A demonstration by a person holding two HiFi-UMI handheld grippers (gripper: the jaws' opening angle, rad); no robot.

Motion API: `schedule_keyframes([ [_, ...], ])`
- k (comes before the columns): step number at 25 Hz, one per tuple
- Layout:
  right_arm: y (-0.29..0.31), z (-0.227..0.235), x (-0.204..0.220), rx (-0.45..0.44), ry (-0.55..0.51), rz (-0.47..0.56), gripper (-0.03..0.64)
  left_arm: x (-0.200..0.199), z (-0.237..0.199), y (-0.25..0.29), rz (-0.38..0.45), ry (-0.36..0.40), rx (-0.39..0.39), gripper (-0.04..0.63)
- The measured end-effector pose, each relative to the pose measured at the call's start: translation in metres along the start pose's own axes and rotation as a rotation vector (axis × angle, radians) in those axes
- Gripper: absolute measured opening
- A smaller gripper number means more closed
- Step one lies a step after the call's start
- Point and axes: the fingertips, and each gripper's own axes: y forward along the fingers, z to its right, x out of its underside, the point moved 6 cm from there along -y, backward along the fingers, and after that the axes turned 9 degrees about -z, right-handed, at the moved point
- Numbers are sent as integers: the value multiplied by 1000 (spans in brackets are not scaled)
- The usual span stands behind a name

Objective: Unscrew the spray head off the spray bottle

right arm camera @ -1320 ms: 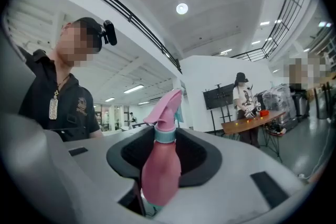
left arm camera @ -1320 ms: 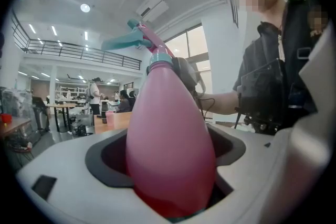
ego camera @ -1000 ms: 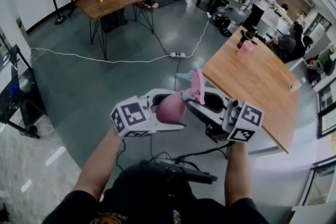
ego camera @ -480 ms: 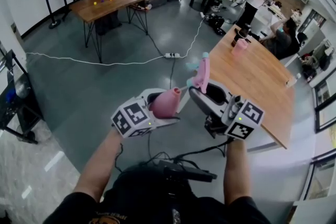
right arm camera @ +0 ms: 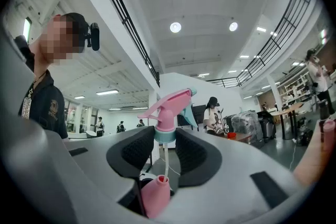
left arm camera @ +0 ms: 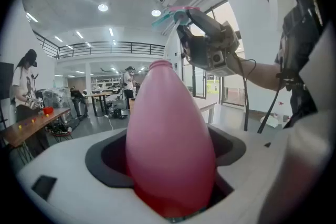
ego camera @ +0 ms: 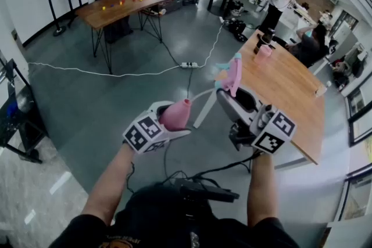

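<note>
Left tongs (ego camera: 174, 120) are clamped around the fat belly of the pink spray bottle (left arm camera: 169, 149), neck pointing away from them and the mouth open, no cap on it. The bottle's opaque, so no idea what's inside.

Right tongs (ego camera: 231, 90) are gripping the pink spray head (right arm camera: 167, 110) by its teal collar, held up above and off to the side of the left tongs, clear of the neck. Its thin white dip tube (right arm camera: 165, 160) hangs down toward the bottle mouth; can't tell if the tip is inside.

The wooden surface (ego camera: 285, 90) is just past the right tongs.
</note>
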Motion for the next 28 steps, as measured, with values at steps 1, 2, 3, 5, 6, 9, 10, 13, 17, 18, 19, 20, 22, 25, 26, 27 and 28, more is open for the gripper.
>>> schedule_keyframes([
  [1, -2, 0, -1, 7, -5, 14, 132, 1, -1, 0, -6, -3, -10, 425],
  [2, -3, 0, -2, 17, -14, 27, 132, 2, -3, 1, -9, -7, -20, 425],
  [3, -4, 0, -2, 30, -24, 38, 132, 4, -5, 0, -12, -10, -29, 425],
  [5, -6, 0, -4, 63, -41, 58, 132, 6, -8, -1, -17, -18, -43, 425],
  [6, -6, 0, -4, 79, -45, 69, 132, 7, -10, -3, -22, -22, -48, 425],
  [9, -10, 1, -7, 122, -47, 102, 132, 11, -12, -4, -32, -32, -67, 425],
  [10, -11, 3, -8, 138, -50, 106, 132, 9, -13, -4, -27, -36, -77, 425],
  [13, -15, 10, -6, 192, -62, 98, 132, -5, -16, -7, 16, -39, -110, 425],
  [17, -16, 17, 4, 263, -59, 84, 130, -25, -15, -11, 69, -29, -130, 425],
  [18, -16, 18, 7, 280, -56, 78, 130, -29, -14, -12, 80, -29, -132, 425],
  [19, -16, 19, 10, 295, -55, 70, 130, -33, -13, -12, 90, -31, -135, 425],
  [20, -15, 19, 12, 309, -55, 61, 130, -36, -13, -13, 98, -34, -137, 425],
  [22, -13, 22, 18, 340, -61, 39, 130, -41, -12, -12, 112, -42, -141, 425],
  [25, -11, 26, 28, 383, -68, 10, 130, -49, -11, -10, 127, -47, -145, 425],
  [26, -10, 26, 31, 396, -69, 2, 130, -51, -10, -10, 131, -49, -149, 425],
  [27, -9, 27, 34, 408, -69, -6, 130, -52, -10, -10, 133, -51, -152, 425],
  [28, -8, 28, 38, 419, -68, -12, 130, -54, -10, -10, 134, -55, -155, 425],
])
